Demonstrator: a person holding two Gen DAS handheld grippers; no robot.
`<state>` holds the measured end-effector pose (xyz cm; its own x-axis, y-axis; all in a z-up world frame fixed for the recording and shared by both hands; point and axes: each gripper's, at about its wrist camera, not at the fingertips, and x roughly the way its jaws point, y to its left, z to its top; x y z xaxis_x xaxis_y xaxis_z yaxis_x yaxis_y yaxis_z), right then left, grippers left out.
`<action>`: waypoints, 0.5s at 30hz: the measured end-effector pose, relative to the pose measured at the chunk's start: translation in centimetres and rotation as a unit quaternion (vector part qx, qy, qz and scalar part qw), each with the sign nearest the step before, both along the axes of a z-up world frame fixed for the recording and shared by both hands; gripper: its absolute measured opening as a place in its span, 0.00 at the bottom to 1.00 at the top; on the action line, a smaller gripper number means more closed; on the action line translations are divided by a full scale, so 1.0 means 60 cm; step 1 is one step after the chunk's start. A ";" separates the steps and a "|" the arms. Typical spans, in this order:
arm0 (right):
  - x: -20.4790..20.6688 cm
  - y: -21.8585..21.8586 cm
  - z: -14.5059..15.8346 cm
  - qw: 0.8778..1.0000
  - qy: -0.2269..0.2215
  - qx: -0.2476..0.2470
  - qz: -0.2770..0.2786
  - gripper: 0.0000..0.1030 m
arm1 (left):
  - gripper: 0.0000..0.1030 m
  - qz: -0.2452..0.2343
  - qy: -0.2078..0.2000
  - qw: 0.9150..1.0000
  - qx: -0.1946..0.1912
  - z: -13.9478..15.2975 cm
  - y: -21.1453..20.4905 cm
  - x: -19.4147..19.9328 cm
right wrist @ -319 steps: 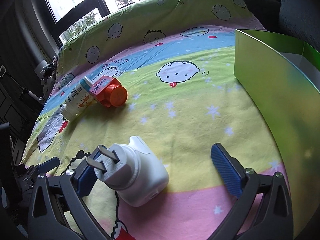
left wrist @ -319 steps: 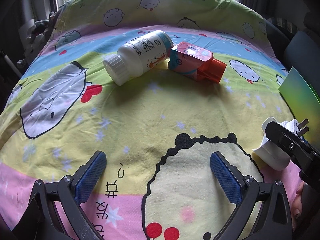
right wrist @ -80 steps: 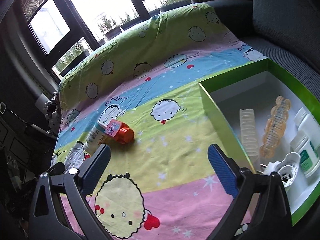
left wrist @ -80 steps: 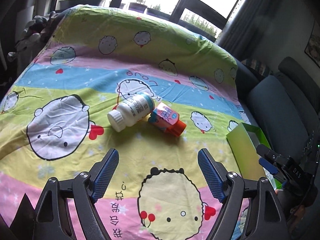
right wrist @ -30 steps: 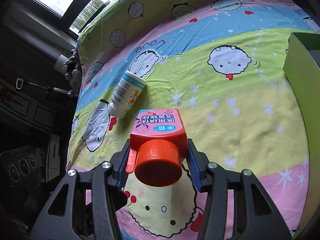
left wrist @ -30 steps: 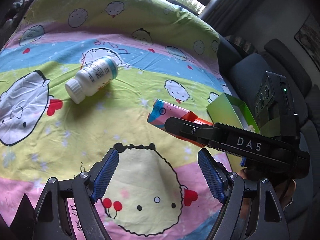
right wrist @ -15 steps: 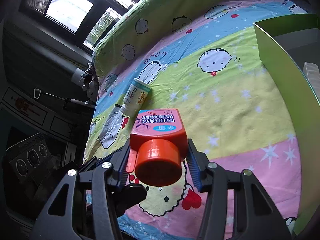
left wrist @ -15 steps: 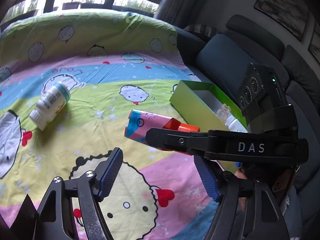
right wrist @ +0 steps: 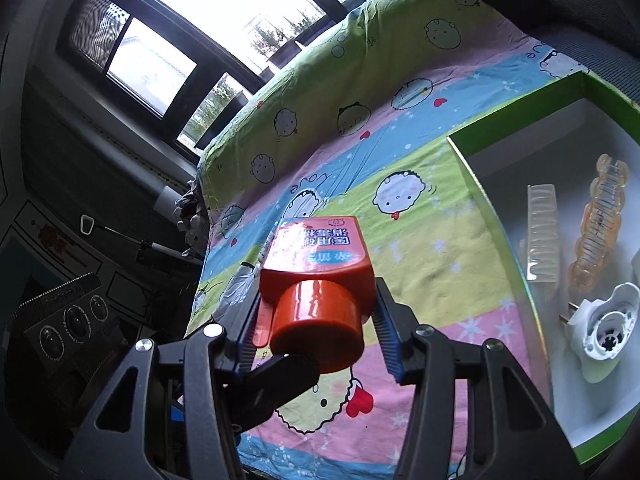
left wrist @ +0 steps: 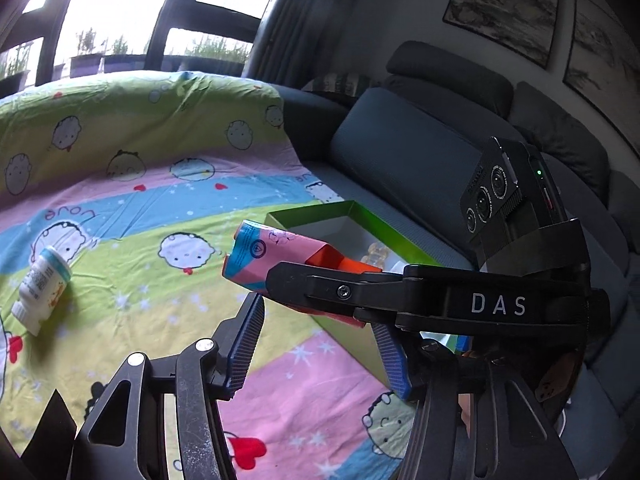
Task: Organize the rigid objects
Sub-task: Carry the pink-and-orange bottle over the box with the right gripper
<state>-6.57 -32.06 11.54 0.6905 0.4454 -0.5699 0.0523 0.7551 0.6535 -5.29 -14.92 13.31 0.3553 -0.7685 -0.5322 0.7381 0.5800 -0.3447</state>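
**A:** What's the room like from where you sit?

**B:** I see a living room with dark-framed windows (left wrist: 120, 12), a grey sofa (left wrist: 420, 152) and framed pictures (left wrist: 504, 4) on the wall. Over the seat lies a striped cartoon bedsheet (left wrist: 160, 152) in green, pink, blue and yellow, printed with round little faces.

**A:** And the container?

**B:** A green box (right wrist: 500, 216) with a white inside sits on the sheet at its right edge, against the sofa cushion. In it I can make out a clear ribbed hair clip (right wrist: 542, 232), an amber hair clip (right wrist: 600, 224) beside that, and a white plug-in device (right wrist: 600, 328) nearer to me.

**A:** What am I holding on the right?

**B:** My right gripper (right wrist: 316, 320) is clamped on the orange-capped bottle (right wrist: 320, 280), its blue pads pressing the orange shoulder from both sides. The cap points back at the camera and the pink label faces up. The bottle hangs in the air above the sheet, just left of the box's near wall. In the left wrist view, the bottle (left wrist: 280, 256) crosses in front of the box's corner.

**A:** The left one?

**B:** My left gripper (left wrist: 320, 348) holds nothing; its jaws are closing on air, low beneath the right gripper's finger.

**A:** Anything left out?

**B:** A white pill bottle (left wrist: 40, 288) with a teal band lies on its side on the yellow-green stripe, well apart from the box.
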 end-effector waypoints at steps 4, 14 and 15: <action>-0.016 -0.037 0.004 1.000 -0.005 0.007 -0.029 0.49 | 0.54 -0.022 0.003 1.000 -0.007 0.005 -0.036 0.000; -0.053 -0.116 0.001 0.994 0.006 0.011 -0.106 0.49 | 0.54 -0.085 0.021 0.996 -0.013 -0.003 -0.130 -0.001; -0.054 -0.122 -0.003 0.994 0.011 0.013 -0.112 0.49 | 0.54 -0.089 0.026 0.996 -0.012 -0.007 -0.139 -0.001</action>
